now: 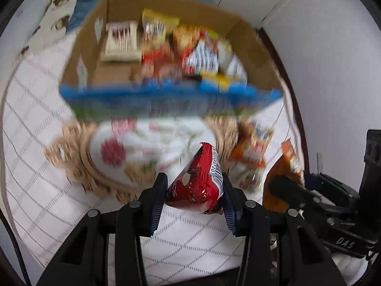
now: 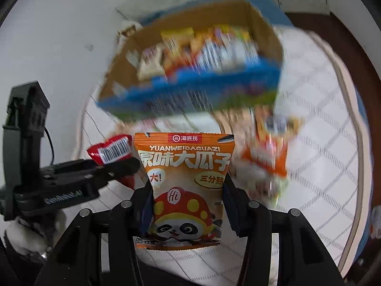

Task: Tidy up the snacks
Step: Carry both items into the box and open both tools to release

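- Left tool (image 1: 194, 190) pinches the red snack packet (image 1: 200, 181) by one end; right tool (image 2: 187, 200) clamps the orange seed packet (image 2: 184, 190).
- Cardboard box (image 1: 257, 54) sits at twelve o'clock.
- Risk: slick foil slipping mid-carry, or the two tools colliding at the rim.
- Heavy blur hides the box contents; loose packets (image 1: 252, 152) at two o'clock are unreadable.
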A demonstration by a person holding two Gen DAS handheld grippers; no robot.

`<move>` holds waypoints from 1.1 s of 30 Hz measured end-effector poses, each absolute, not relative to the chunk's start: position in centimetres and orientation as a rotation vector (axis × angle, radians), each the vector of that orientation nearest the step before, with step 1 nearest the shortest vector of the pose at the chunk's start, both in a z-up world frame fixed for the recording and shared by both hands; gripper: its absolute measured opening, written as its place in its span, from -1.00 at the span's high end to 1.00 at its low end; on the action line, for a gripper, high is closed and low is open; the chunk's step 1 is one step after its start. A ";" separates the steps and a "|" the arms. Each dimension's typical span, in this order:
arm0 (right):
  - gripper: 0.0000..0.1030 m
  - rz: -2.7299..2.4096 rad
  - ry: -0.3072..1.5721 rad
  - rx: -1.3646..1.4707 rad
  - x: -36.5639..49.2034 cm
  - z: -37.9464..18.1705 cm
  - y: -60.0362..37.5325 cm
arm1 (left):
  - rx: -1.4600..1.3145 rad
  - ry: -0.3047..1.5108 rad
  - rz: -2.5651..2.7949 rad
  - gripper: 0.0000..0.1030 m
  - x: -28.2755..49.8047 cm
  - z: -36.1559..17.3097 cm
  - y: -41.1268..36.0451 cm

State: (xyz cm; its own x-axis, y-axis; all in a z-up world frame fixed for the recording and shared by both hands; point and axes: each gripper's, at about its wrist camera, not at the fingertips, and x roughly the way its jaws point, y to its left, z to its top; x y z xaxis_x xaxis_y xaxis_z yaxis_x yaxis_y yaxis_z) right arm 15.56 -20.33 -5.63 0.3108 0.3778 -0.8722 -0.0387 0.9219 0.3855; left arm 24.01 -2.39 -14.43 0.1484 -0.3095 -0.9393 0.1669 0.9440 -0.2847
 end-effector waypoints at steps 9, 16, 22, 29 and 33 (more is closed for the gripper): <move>-0.05 0.257 1.150 0.218 28.1 -1.5 -19.2 | -0.073 1.322 -0.261 0.20 33.2 -12.1 0.1; -0.05 0.226 1.230 0.153 36.7 -4.4 -17.2 | -0.005 1.480 -0.155 0.20 39.5 -17.9 1.9; -0.05 0.210 1.300 0.107 41.3 -7.4 -15.8 | 0.010 1.542 -0.119 0.20 41.0 -21.4 2.5; -0.92 0.150 1.389 0.070 43.7 -10.4 -15.9 | -0.010 1.534 -0.111 -0.22 41.7 -22.3 2.3; -0.92 0.129 1.390 0.070 43.1 -10.6 -16.5 | -0.001 1.504 -0.109 -0.73 41.8 -21.7 1.9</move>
